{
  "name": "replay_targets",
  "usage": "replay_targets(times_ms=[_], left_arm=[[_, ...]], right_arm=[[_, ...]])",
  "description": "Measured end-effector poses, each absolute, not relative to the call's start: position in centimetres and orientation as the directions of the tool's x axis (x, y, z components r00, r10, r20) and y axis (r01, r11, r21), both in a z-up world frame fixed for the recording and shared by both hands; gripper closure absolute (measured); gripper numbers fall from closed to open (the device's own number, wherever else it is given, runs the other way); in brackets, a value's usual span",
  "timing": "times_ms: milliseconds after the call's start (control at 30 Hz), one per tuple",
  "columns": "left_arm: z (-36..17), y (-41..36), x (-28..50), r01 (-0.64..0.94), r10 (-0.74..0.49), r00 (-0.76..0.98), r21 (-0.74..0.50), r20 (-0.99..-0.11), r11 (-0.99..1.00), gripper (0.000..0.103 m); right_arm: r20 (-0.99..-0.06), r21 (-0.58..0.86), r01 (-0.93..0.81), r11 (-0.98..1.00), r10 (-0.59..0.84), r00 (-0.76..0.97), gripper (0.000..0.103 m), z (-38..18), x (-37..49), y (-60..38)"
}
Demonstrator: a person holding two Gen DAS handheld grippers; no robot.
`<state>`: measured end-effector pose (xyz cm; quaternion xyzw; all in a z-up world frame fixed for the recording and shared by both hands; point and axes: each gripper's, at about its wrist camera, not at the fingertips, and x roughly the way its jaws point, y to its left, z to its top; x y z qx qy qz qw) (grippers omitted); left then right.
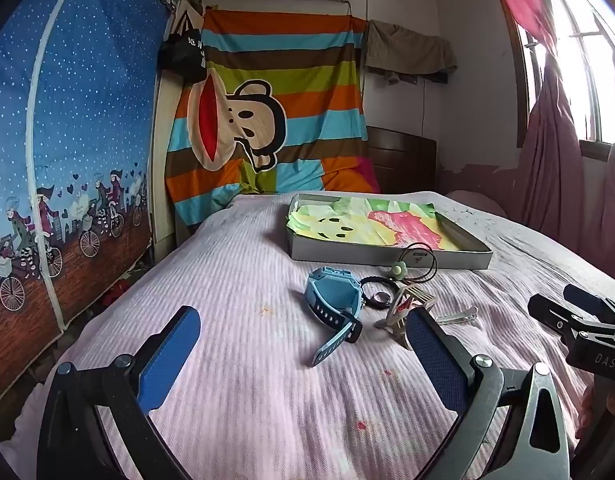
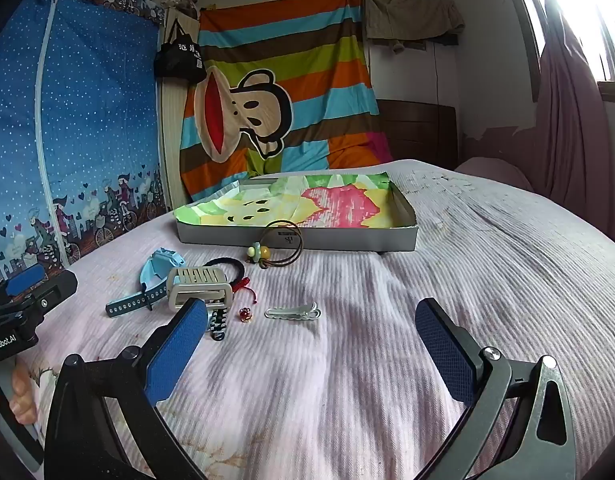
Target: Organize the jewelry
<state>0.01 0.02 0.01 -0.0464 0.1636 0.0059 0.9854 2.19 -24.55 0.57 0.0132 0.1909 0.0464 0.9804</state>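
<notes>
Jewelry lies loose on the pink bedspread in front of a shallow grey box lined with colourful paper. In the left wrist view a blue watch sits just beyond my open left gripper, with a black bracelet, a beige claw clip and a silver hair clip to its right. My right gripper is open and empty above the bed, just short of the silver hair clip and a red bead. A brown hair tie leans on the box.
The watch and claw clip lie left of the right gripper, near the left gripper. A blue wardrobe cover stands along the bed's left side. A striped cartoon sheet hangs behind. A window with pink curtains is at right.
</notes>
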Motion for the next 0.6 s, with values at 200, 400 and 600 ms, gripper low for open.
replay_targets(times_ms=[200,400,600], left_arm=[[0.1,-0.02,-0.08,-0.025,-0.005,0.946,-0.088,-0.324,0.996,0.0],[0.0,0.04,0.0,-0.028,-0.004,0.946,-0.093,-0.325,0.995,0.0],[0.0,0.04,0.0,-0.028,-0.004,0.946,-0.092,-0.325,0.995,0.0]], right_arm=[[-0.374,0.043,-0.086,0.995,0.096,0.923,0.001,0.58,2.19,-24.56],[-0.373,0.043,-0.086,0.995,0.095,0.923,0.001,0.56,2.22,-24.62],[-0.373,0.042,-0.084,0.996,0.093,0.923,0.001,0.56,2.22,-24.62]])
